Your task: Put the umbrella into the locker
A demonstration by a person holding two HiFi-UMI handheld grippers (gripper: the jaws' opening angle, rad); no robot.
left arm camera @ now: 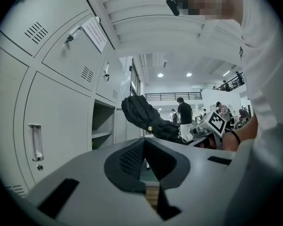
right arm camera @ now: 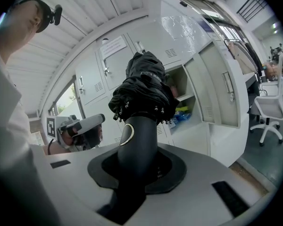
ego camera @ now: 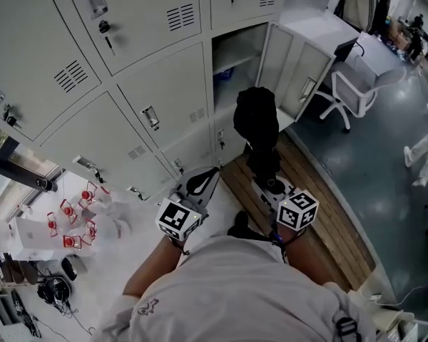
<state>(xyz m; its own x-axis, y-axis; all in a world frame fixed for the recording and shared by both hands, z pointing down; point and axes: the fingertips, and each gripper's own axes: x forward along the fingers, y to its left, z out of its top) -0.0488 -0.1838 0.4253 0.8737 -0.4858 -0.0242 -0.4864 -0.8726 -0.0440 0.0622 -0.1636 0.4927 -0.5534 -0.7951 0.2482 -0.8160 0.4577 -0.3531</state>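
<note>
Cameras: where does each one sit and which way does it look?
Head view: on the person's head, looking steeply down at the open locker; shows shirt, left tongs, right tongs holding the umbrella.
Left gripper view: on the left tongs, looking past their empty, parted jaws along the lockers; shows shirt, right tongs.
Right gripper view: on the right tongs, looking along the gripped umbrella handle; shows shirt, left tongs.
Shared: all three see umbrella and open locker.
</note>
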